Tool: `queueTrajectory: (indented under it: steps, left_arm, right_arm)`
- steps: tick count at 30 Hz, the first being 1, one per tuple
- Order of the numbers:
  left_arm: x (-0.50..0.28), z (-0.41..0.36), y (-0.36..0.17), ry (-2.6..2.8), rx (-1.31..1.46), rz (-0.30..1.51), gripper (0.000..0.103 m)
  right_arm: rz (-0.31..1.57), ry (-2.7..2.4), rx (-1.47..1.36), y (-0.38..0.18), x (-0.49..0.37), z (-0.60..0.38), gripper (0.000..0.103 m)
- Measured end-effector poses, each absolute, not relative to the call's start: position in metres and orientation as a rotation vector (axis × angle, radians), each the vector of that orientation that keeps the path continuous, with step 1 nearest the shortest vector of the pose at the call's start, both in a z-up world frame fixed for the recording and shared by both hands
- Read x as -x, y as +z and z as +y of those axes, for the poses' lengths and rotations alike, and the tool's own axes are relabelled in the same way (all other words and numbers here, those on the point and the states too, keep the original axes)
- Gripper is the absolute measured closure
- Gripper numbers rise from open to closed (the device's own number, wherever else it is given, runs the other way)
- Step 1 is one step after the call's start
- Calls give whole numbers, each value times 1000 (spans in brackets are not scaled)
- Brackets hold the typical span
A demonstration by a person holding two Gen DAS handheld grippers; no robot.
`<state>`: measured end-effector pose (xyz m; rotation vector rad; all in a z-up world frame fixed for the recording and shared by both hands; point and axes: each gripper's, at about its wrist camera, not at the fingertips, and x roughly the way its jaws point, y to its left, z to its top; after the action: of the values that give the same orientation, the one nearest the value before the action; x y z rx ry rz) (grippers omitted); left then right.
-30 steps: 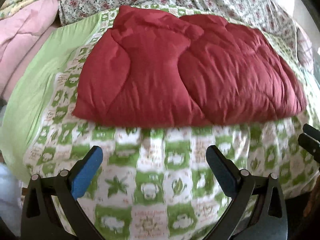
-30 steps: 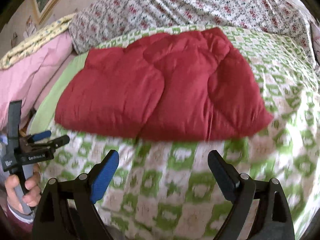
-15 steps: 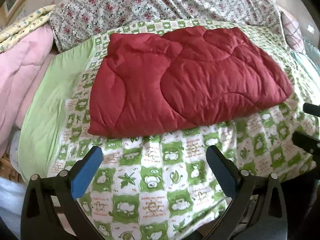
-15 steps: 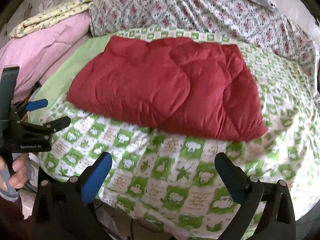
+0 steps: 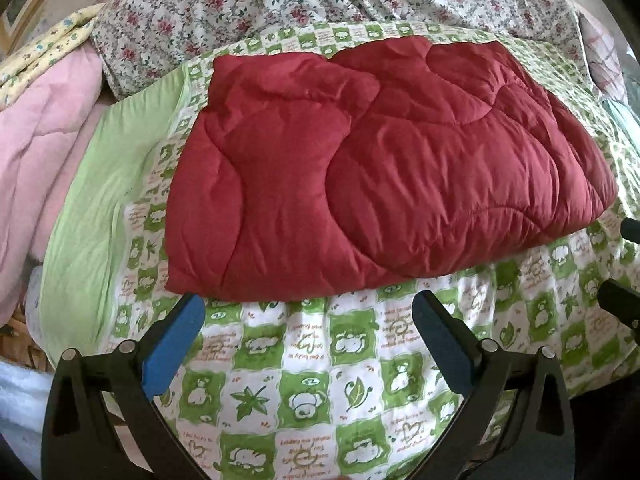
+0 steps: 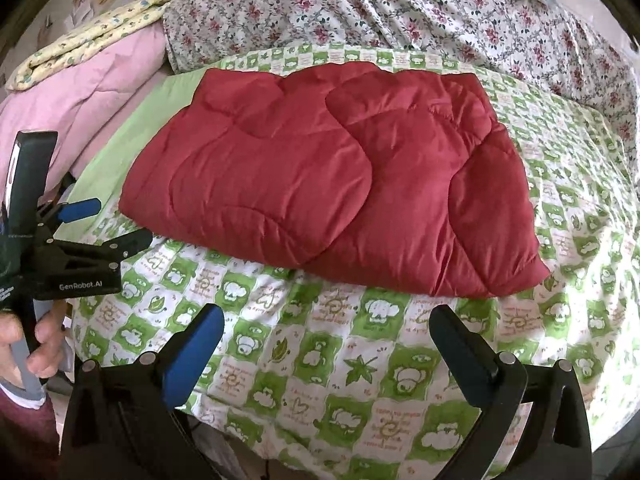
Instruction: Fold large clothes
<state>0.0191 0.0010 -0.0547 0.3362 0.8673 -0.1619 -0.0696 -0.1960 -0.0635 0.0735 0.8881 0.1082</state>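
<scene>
A dark red quilted garment [image 5: 372, 168] lies folded into a flat rectangle on a green-and-white checked sheet [image 5: 304, 392]. It also shows in the right wrist view [image 6: 332, 176]. My left gripper [image 5: 308, 316] is open and empty, hovering over the sheet just in front of the garment's near edge. My right gripper [image 6: 326, 330] is open and empty, also short of the near edge. The left gripper also shows at the left of the right wrist view [image 6: 106, 222], held by a hand.
A pink quilt [image 6: 76, 116] with a yellow patterned cloth on it lies at the left. A floral cover [image 6: 400, 12] is bunched behind the garment. The bed's near edge [image 6: 280, 456] drops off below my grippers.
Both grippers have pulled back and risen away from the garment, so more of the bed shows. The garment has stayed in place.
</scene>
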Motion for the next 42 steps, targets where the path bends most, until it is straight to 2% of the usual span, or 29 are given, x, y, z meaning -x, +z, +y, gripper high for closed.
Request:
queueTrajectory:
  steps: [42]
  left_arm:
    - [-37,-14,-40,-170,-339,852,0]
  right_arm:
    - [882,131,-39,-42,27,-200,0]
